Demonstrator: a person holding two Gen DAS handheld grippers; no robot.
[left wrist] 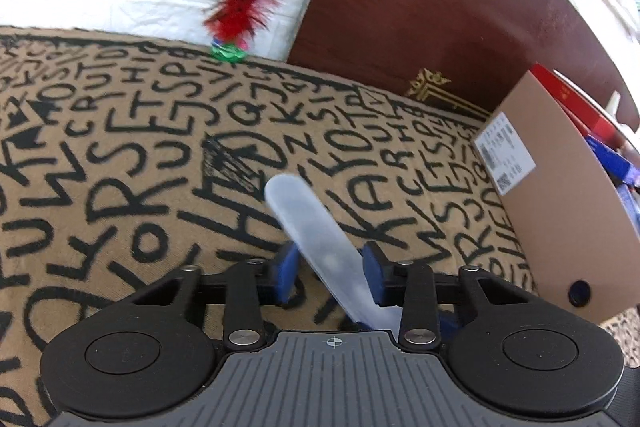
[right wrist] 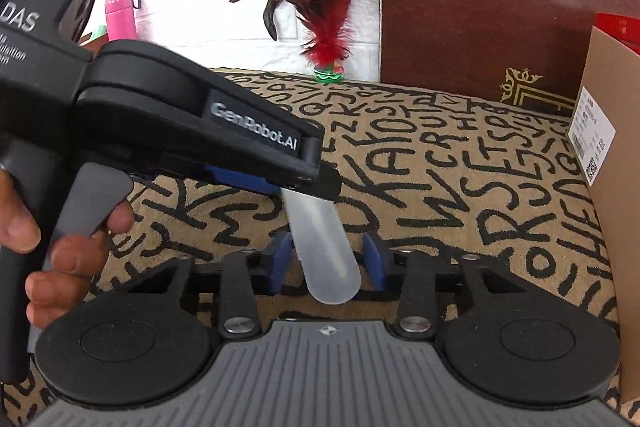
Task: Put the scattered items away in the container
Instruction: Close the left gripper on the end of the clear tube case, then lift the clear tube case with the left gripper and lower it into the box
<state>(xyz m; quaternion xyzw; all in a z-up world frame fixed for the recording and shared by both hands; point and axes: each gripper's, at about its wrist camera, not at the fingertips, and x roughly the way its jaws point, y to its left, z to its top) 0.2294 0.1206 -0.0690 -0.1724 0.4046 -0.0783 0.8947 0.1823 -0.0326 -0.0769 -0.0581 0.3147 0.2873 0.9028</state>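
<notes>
A translucent white plastic shoehorn-like piece [left wrist: 316,231] runs between the fingers of my left gripper [left wrist: 330,269]; the blue pads stand a little apart on either side of it, and I cannot tell if they grip it. In the right wrist view the left gripper [right wrist: 308,183] reaches in from the left over the piece [right wrist: 324,251], whose rounded end lies between the open jaws of my right gripper [right wrist: 326,261]. A red and black feather shuttlecock [left wrist: 236,7] stands at the cloth's far edge; it also shows in the right wrist view [right wrist: 324,39]. A cardboard box [left wrist: 560,195] stands at the right.
A tan cloth with black letters [left wrist: 160,155] covers the surface. A dark red box with gold trim [left wrist: 448,19] stands behind. The cardboard box holds red and blue packages [left wrist: 600,143]. A pink bottle [right wrist: 120,15] stands at the far left by a white wall.
</notes>
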